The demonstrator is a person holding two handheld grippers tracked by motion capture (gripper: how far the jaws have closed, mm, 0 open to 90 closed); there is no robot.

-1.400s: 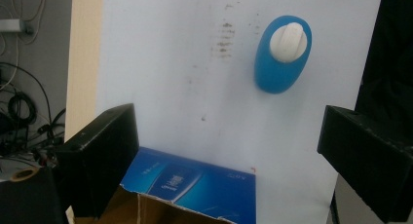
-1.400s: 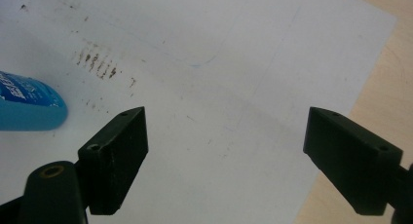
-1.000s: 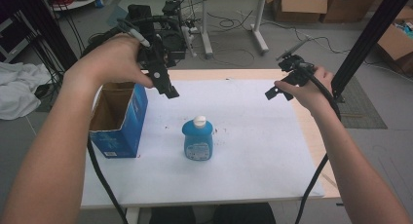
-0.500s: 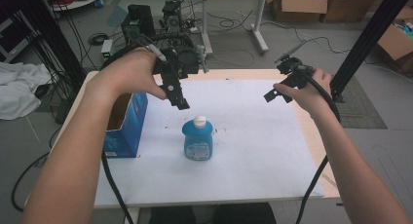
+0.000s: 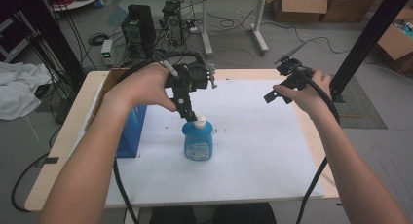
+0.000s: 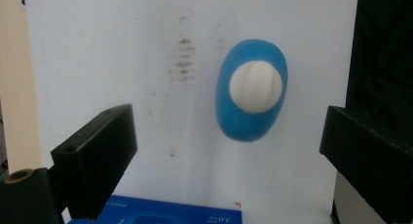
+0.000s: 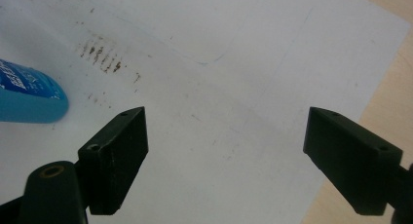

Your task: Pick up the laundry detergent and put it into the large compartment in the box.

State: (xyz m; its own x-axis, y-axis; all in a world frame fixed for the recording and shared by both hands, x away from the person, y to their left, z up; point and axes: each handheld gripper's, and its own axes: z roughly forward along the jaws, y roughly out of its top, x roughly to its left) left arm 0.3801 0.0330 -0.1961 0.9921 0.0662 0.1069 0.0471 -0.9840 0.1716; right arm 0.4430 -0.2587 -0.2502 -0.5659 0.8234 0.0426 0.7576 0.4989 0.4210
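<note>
A blue bottle (image 5: 198,142) with a white cap stands upright on the white sheet (image 5: 253,156), near the middle of the table. My left gripper (image 5: 188,113) hangs just above and behind the cap, pointing down, apart from it. Seen from above, the bottle (image 6: 251,107) sits ahead of the wide-open left gripper (image 6: 229,151), toward its right jaw. At the table's far right, my right gripper (image 5: 273,95) is held in the air. That right gripper (image 7: 226,151) stands open over bare sheet, with the bottle's (image 7: 27,95) edge off to its left.
An open blue cardboard box (image 5: 130,131) stands at the left of the sheet, its top (image 6: 170,215) just under the left gripper's camera. Faint brown smudges (image 6: 182,53) mark the sheet. The wooden table edge (image 5: 316,136) borders the sheet on the right.
My left gripper has swung right and down, from above the blue box to just over the bottle's cap. The right gripper has barely shifted.
</note>
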